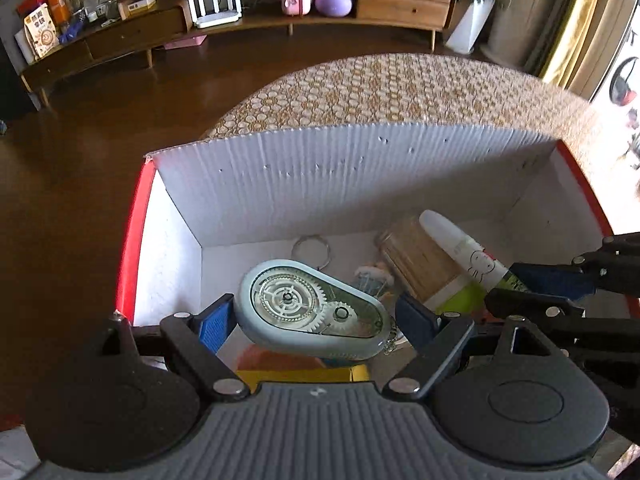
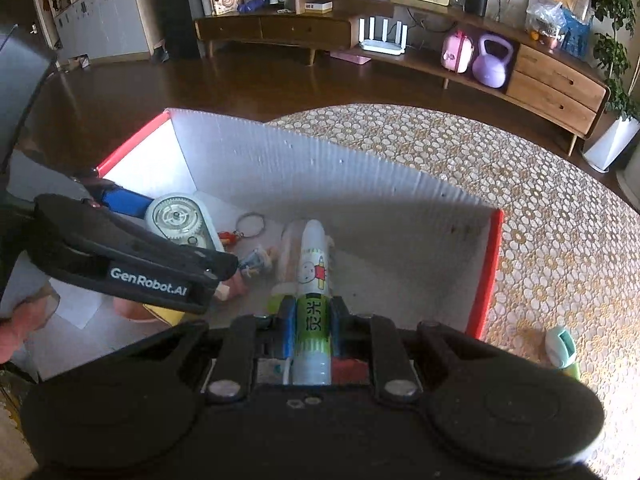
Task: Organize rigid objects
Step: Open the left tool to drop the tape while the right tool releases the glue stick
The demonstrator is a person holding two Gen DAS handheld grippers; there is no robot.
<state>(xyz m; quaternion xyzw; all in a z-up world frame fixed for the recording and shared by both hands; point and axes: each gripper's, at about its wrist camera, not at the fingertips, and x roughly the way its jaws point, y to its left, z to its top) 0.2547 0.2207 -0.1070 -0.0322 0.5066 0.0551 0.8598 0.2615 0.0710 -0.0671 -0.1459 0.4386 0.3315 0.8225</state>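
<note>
Pale blue plastic with a clear window over white gears: a correction-tape dispenser (image 1: 312, 312), teardrop-shaped, held across its width by the left hand-held gripper (image 1: 316, 320), whose jaws stand wide around it, above the inside of a white corrugated box (image 1: 340, 168) with red edges. To do the step well, lower it to a bare patch of the box floor beside the key ring (image 1: 310, 246) before letting go. Right wrist view: the right hand-held gripper (image 2: 312, 320) is nearly closed on a slim white glue stick (image 2: 313, 280) with a green label and cartoon print, tip pointing into the same box; set it down flat alongside the items already there. The box stands on a patterned tabletop (image 2: 540, 220).
</note>
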